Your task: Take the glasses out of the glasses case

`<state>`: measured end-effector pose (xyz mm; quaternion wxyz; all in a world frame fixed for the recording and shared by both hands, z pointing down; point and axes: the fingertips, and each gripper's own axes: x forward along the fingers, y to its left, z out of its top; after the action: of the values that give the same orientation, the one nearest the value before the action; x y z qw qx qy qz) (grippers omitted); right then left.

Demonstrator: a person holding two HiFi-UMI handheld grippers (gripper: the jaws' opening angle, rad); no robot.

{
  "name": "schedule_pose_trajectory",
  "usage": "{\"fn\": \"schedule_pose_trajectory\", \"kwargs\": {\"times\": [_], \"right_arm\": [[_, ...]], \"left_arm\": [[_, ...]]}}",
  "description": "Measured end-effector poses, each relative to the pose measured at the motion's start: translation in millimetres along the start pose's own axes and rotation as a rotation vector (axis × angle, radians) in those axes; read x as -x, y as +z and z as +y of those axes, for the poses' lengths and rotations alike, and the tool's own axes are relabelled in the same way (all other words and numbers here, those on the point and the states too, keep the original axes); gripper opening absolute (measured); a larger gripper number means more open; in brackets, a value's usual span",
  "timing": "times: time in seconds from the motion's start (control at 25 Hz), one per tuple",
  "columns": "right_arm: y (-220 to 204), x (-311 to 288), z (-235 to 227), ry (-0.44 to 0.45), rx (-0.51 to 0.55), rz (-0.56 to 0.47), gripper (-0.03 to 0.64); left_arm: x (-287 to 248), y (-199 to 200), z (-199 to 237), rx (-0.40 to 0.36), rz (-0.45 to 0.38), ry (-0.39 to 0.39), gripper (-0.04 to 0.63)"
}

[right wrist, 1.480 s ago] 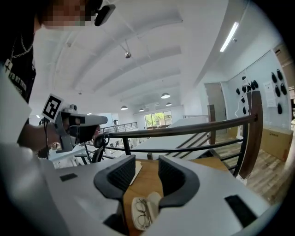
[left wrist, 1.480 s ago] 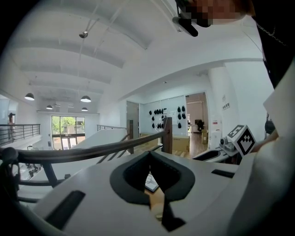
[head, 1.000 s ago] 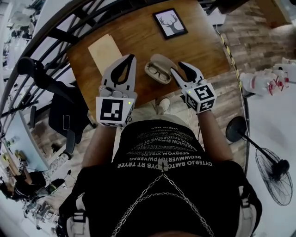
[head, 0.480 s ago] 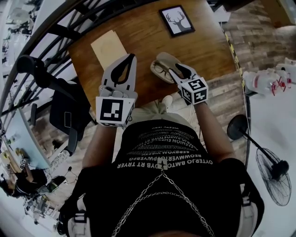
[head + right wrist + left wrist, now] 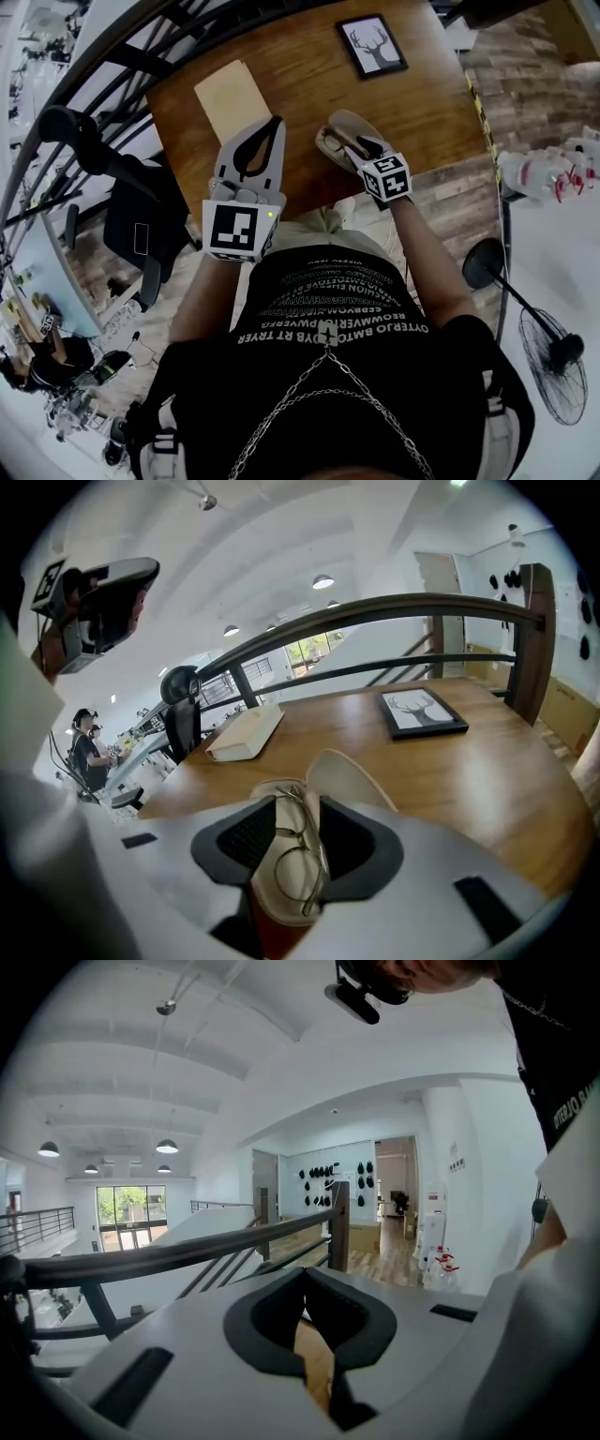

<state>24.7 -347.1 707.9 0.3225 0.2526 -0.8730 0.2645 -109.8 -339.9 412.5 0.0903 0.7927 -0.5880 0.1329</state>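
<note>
A beige glasses case (image 5: 349, 126) lies open on the wooden table (image 5: 309, 75), lid tipped back. In the right gripper view the thin-framed glasses (image 5: 302, 860) rest in the case's tray, with the lid (image 5: 345, 776) behind. My right gripper (image 5: 355, 147) (image 5: 298, 804) is open and lowered over the case, one jaw on each side of the tray and glasses. The right pad (image 5: 354, 841) sits close against the frame. My left gripper (image 5: 274, 125) (image 5: 303, 1277) is shut on nothing and hovers over the table left of the case.
A framed deer picture (image 5: 372, 45) (image 5: 424, 712) lies at the table's far right. A tan book (image 5: 232, 97) (image 5: 246, 731) sits at the far left. A dark railing (image 5: 112, 56) runs behind the table. An office chair (image 5: 131, 225) stands left, a floor fan (image 5: 553, 375) right.
My right gripper has moved forward and left from beside the case to straddle it. The left gripper has stayed about where it was, still shut.
</note>
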Motion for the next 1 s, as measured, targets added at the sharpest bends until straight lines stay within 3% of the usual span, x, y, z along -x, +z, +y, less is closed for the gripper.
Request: {"fn": "schedule_pose_trajectory", "kwargs": {"times": [0.56,0.76,1.0], "right_arm": [[-22,-40,-8,-0.01,0.024,0.109,0.13],[-33,-49,-17,-0.063,0.063,0.167,0.072],[-35,-50,-14,-0.043,0.153,0.196,0.041]], "left_arm": [[3,-13,-1,-0.001,0.039,-0.021,0.025],[7,-21,-2,0.002,0.065,-0.021,0.025],[14,-20,-3,-0.012,0.077,-0.002,0.025]]}}
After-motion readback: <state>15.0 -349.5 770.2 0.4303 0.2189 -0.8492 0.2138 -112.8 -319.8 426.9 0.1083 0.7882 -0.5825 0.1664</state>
